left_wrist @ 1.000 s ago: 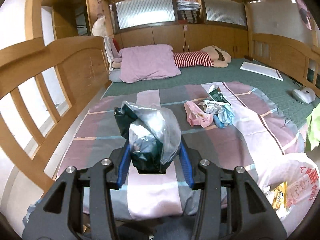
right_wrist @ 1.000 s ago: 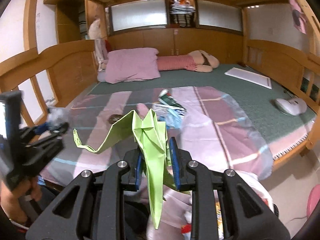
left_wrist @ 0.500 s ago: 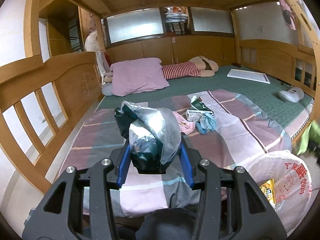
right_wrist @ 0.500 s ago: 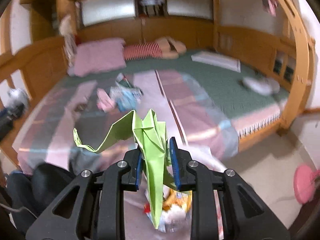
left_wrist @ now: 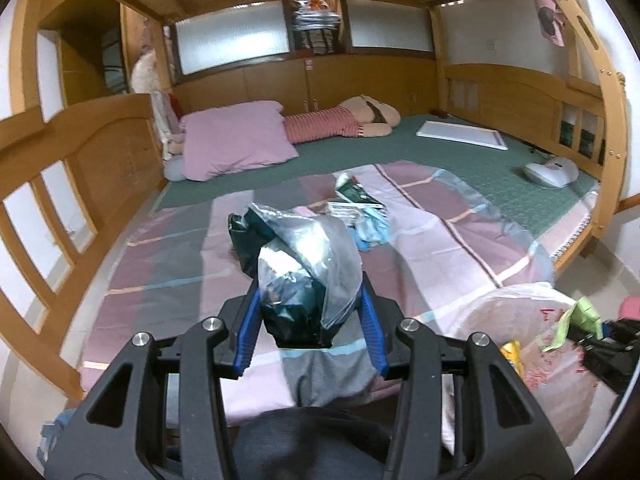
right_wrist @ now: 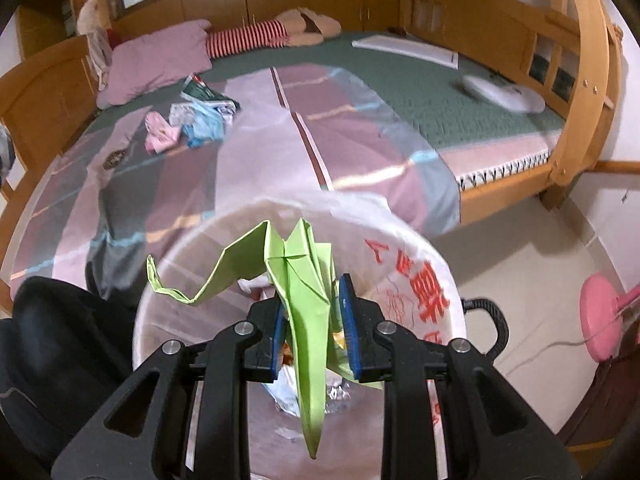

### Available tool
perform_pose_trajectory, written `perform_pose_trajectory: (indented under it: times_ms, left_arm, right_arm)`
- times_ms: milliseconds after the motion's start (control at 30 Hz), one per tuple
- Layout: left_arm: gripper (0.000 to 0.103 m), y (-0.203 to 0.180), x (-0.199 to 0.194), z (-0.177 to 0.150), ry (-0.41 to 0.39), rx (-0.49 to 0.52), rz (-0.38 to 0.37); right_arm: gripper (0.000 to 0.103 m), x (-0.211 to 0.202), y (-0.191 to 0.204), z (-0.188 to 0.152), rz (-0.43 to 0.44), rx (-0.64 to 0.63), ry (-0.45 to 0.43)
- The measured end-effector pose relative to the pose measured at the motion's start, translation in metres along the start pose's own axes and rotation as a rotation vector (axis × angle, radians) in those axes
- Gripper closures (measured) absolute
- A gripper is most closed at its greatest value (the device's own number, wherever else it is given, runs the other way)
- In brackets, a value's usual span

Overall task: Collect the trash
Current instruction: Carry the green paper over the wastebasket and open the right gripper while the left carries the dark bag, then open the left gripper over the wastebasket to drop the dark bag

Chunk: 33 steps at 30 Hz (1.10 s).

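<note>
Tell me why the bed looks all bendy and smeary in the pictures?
Left wrist view: the fisheye lens bows the wooden bed rail and shiny glare sits on the crumpled silver-green foil wrapper. Right wrist view: the striped pink-grey blanket is motion-smeared.

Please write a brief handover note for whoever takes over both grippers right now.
Left gripper: shut on a crumpled dark-and-silver foil wrapper, held above the bed.
Right gripper: fingers gapped wider than the folded green paper between them, over the open mouth of the white trash bag; grip unclear.
Done: some trash already lies in the bag.
Left: drop the green paper, then the wrapper; collect the pink, blue and green scraps on the striped blanket.
</note>
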State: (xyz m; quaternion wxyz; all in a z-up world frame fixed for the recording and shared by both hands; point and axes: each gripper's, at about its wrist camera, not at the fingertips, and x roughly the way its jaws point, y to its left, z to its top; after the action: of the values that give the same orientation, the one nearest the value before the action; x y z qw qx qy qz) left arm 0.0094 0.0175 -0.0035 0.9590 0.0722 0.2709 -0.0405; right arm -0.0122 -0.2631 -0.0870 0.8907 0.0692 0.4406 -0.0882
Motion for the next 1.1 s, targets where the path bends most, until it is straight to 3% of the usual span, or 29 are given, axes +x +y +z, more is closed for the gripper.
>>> perform_pose_trajectory:
  times_ms: [100, 167, 233, 300, 400, 533, 767, 900, 967, 1100]
  left_arm:
    - [0.058, -0.003, 0.003, 0.0, 0.018, -0.001, -0.042]
    - [0.058, -0.007, 0.006, 0.002, 0.034, -0.01, -0.092]
    - [0.058, -0.013, 0.009, 0.002, 0.045, -0.004, -0.128]
    - [0.058, -0.02, 0.012, 0.001, 0.05, 0.012, -0.137]
    - [0.058, -0.03, 0.018, 0.0, 0.073, 0.02, -0.188]
    - [0.058, -0.05, 0.029, -0.003, 0.129, 0.036, -0.328]
    - [0.053, -0.102, 0.047, -0.014, 0.212, 0.13, -0.489]
    - [0.043, -0.119, 0.047, -0.021, 0.225, 0.184, -0.527]
    - [0.032, -0.123, 0.045, -0.021, 0.224, 0.2, -0.534]
    - [0.025, -0.121, 0.046, -0.022, 0.224, 0.207, -0.531]
  right_arm:
    - [0.076, 0.004, -0.003, -0.005, 0.009, 0.014, 0.029]
    - [0.068, 0.005, -0.005, -0.008, 0.029, 0.021, 0.038]
    - [0.044, 0.002, -0.007, -0.011, 0.046, 0.032, 0.023]
    - [0.034, -0.006, -0.009, -0.012, 0.051, 0.044, -0.022]
    - [0.033, -0.016, -0.012, -0.012, 0.047, 0.046, -0.085]
    - [0.028, -0.035, -0.022, -0.01, 0.042, 0.075, -0.196]
    - [0.026, -0.046, -0.032, -0.01, 0.032, 0.082, -0.247]
    - [0.026, -0.044, -0.038, -0.01, 0.019, 0.095, -0.242]
    - [0.026, -0.042, -0.038, -0.01, 0.021, 0.1, -0.235]
    - [0.026, -0.038, -0.036, -0.01, 0.029, 0.1, -0.225]
